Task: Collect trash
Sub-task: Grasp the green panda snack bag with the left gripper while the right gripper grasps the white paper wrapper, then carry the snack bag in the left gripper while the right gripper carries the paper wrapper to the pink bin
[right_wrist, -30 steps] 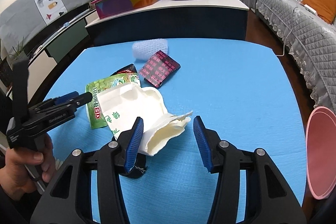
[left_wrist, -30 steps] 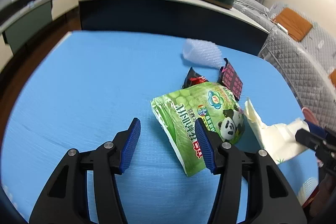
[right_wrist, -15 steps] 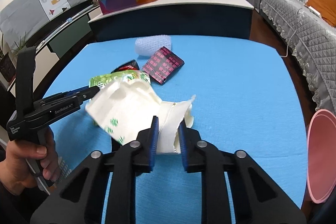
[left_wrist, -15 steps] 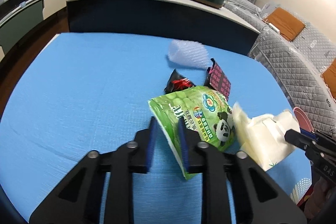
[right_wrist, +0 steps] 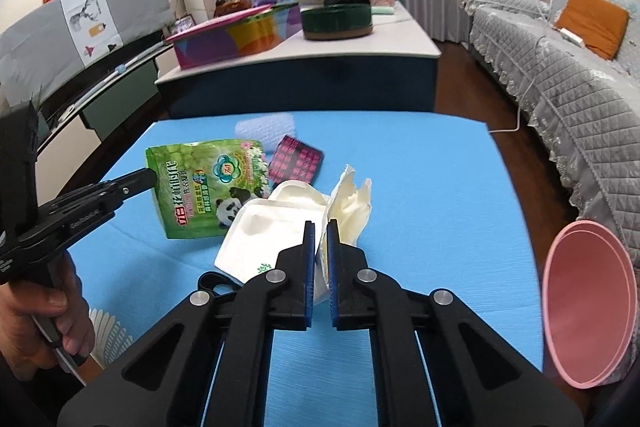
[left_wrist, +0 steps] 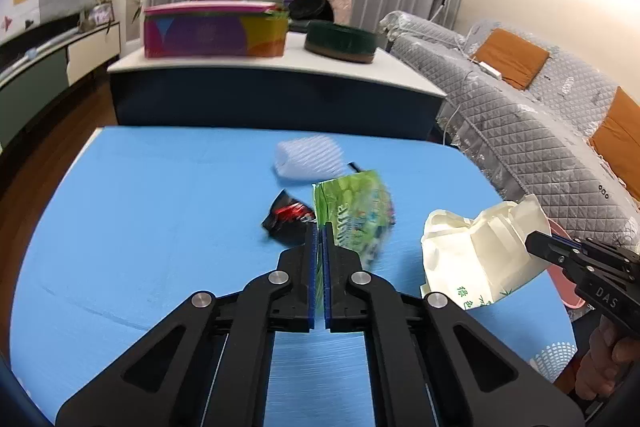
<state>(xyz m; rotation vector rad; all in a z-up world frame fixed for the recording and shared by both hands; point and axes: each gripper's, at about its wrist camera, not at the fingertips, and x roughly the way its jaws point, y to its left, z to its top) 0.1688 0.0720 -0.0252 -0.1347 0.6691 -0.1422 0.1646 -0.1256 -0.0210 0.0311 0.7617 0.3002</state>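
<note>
My left gripper [left_wrist: 320, 233] is shut on the edge of a green pouch with a panda print [left_wrist: 356, 211] and holds it lifted above the blue table; the pouch also shows in the right wrist view [right_wrist: 208, 187]. My right gripper [right_wrist: 321, 231] is shut on a crumpled cream paper bag [right_wrist: 280, 227], also lifted; the bag also shows in the left wrist view [left_wrist: 480, 251]. On the table lie a black-and-red wrapper [left_wrist: 286, 217], a white bubble-wrap piece [left_wrist: 308, 161] and a dark pink-patterned packet [right_wrist: 296, 163].
A pink bin [right_wrist: 588, 303] stands off the blue table's [right_wrist: 432, 187] right edge. A white mesh basket [right_wrist: 108, 339] sits low at the table's near side. A dark counter [left_wrist: 272, 95] with boxes stands behind the table, a grey sofa [left_wrist: 540, 131] to the right.
Both grippers went from open to shut: the left closed on the green pouch, the right on the paper bag. Both items have risen off the table, uncovering the black-and-red wrapper.
</note>
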